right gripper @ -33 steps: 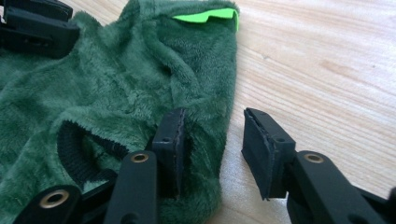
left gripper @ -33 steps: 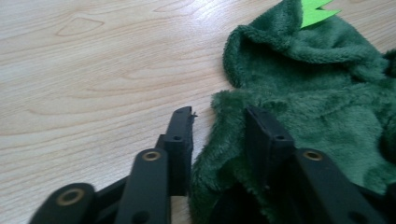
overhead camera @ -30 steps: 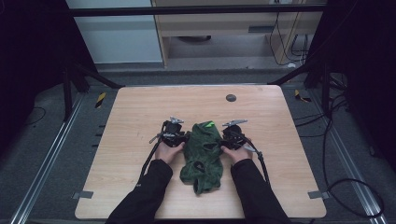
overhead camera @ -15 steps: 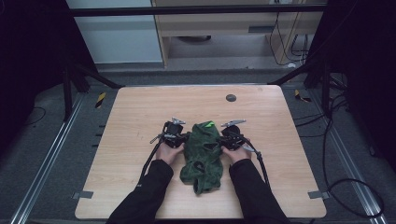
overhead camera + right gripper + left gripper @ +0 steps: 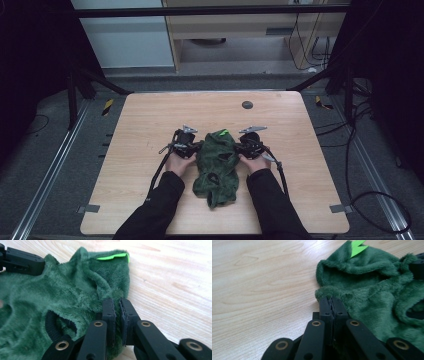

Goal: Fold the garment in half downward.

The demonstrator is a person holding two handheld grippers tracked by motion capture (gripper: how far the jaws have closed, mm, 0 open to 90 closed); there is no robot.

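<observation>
Two grippers, left gripper (image 5: 192,146) at nine o'clock and right gripper (image 5: 243,145) at three, have just been closing and now pinch opposite edges of the green fleece garment (image 5: 217,167), likely to lift it evenly.

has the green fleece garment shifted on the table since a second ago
No. The green fleece garment lies in the same spot below the dark round mark on the table, between both grippers.
</observation>
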